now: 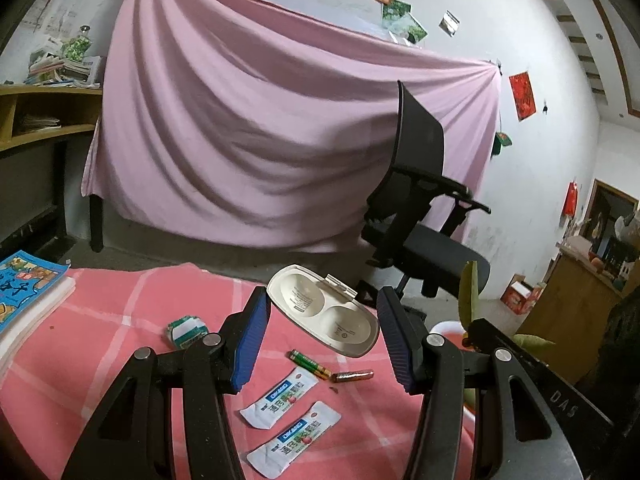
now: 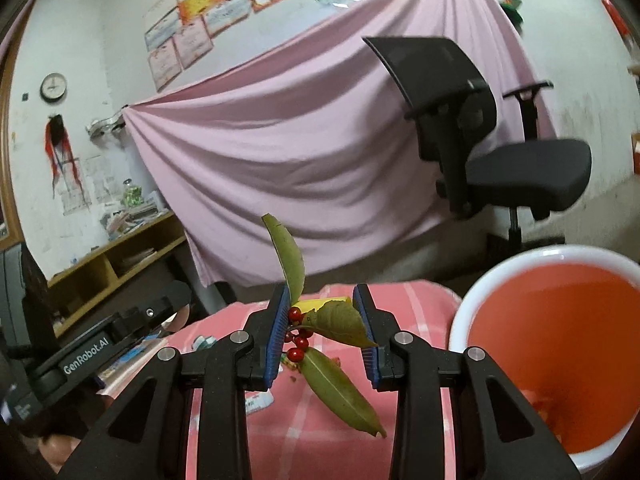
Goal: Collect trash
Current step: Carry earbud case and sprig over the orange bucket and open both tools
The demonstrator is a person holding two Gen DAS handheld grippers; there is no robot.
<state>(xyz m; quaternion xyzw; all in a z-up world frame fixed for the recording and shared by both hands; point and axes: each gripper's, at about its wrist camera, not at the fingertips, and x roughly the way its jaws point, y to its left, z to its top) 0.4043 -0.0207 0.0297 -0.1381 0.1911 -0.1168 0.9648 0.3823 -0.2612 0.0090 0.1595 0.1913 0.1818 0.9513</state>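
Observation:
My left gripper (image 1: 322,336) is open and empty above the pink checked cloth (image 1: 120,320). Under and ahead of it lie an open white plastic case (image 1: 324,314), two batteries (image 1: 310,363) (image 1: 354,376), two white sachets (image 1: 280,394) (image 1: 294,438) and a crumpled green wrapper (image 1: 186,330). My right gripper (image 2: 323,330) holds a sprig of green leaves with red berries (image 2: 320,332) between its blue pads, lifted above the cloth. An orange bin with a white rim (image 2: 556,344) stands just to its right.
A black office chair (image 1: 420,216) stands past the table's far edge, before a pink draped sheet (image 1: 260,120). A stack of books (image 1: 28,296) lies at the table's left. A wooden shelf (image 1: 44,116) is at the far left. The right gripper's body (image 1: 532,380) is close on my left gripper's right.

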